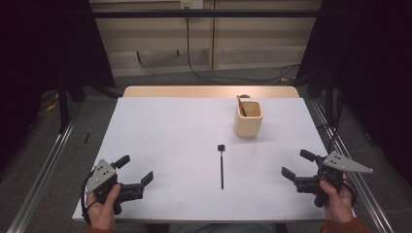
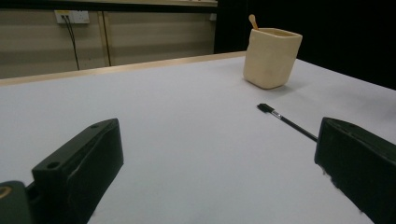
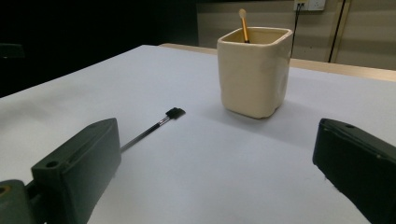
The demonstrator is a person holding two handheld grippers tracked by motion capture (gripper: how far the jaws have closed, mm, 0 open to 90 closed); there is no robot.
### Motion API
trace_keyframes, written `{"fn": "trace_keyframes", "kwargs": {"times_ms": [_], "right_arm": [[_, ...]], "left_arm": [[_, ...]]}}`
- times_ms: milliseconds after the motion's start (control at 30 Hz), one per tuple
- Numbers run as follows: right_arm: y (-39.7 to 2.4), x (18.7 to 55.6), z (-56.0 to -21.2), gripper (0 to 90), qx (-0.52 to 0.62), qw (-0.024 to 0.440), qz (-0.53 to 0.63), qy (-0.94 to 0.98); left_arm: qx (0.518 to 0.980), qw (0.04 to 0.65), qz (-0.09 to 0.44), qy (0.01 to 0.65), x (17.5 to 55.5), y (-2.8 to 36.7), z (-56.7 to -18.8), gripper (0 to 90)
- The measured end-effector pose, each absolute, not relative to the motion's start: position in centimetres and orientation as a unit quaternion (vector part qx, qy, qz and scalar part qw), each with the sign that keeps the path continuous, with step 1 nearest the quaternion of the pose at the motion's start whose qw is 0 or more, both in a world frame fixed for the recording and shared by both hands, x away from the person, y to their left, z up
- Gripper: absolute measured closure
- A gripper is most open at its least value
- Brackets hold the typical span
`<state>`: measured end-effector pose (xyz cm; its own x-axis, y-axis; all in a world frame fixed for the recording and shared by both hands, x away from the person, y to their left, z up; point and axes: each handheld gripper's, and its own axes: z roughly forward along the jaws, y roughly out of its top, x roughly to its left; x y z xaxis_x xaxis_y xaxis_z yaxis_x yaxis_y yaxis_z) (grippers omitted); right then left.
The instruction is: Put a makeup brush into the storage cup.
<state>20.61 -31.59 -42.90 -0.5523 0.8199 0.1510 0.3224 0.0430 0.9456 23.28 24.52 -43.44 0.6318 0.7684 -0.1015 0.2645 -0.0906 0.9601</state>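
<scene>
High view: a person's hands hold two grippers over the near edge of a white table (image 1: 160, 126), one at each front corner, with both sets of jaws spread apart and empty. At left, the left gripper (image 1: 135, 171) is held just above the tabletop in the person's left hand (image 1: 103, 209), its jaws pointing toward the table's middle. One slim black makeup brush (image 1: 221, 167) lies flat on the table near the centre, between the two grippers and touching neither, its small black head toward the far side and its handle running back toward the person. Beyond it and a little to the right stands the single container, a cream square-sided ceramic cup (image 1: 248, 119), upright and well apart from the brush. One wooden-handled stick (image 1: 241, 105) leans inside the cup, its pale rounded tip rising above the rim; what else the cup holds cannot be told. At right, the right gripper (image 1: 297, 165) is held in the right hand (image 1: 337, 196), jaws released and turned inward toward the brush. Left gripper view has the brush (image 2: 285, 121) lying ahead toward the right-hand jaw, the cup (image 2: 272, 57) farther off; right gripper view has the brush (image 3: 154, 125) beside the left-hand jaw and the cup (image 3: 254, 70) straight ahead.
</scene>
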Motion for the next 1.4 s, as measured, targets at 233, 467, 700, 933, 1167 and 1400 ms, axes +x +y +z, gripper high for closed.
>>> {"fn": "trace_keyframes", "kwargs": {"times_ms": [233,467,700,933,1167,1400], "right_arm": [[-30.8,20.6,-43.0,0.1,0.398,0.211,0.547,0.706],[-30.7,20.8,-42.6,1.1,0.391,0.208,0.551,0.708],[-29.7,22.3,-41.9,0.9,0.379,0.216,0.552,0.711],[-28.5,24.8,-41.0,1.4,0.374,0.213,0.548,0.717],[-27.1,27.2,-40.6,2.4,0.360,0.226,0.554,0.715],[-26.0,28.8,-40.2,4.0,0.358,0.236,0.558,0.711]], "left_arm": [[0.705,0.567,0.224,0.363,23.0,24.4,-43.3,1.1],[0.704,0.568,0.229,0.361,22.9,24.2,-43.2,1.0],[0.704,0.570,0.227,0.358,22.9,24.2,-43.2,1.1],[0.700,0.580,0.216,0.355,22.8,24.0,-42.9,1.2],[0.704,0.577,0.215,0.355,23.0,24.0,-43.1,1.2],[0.708,0.574,0.217,0.351,23.0,23.9,-43.1,1.2]]}}
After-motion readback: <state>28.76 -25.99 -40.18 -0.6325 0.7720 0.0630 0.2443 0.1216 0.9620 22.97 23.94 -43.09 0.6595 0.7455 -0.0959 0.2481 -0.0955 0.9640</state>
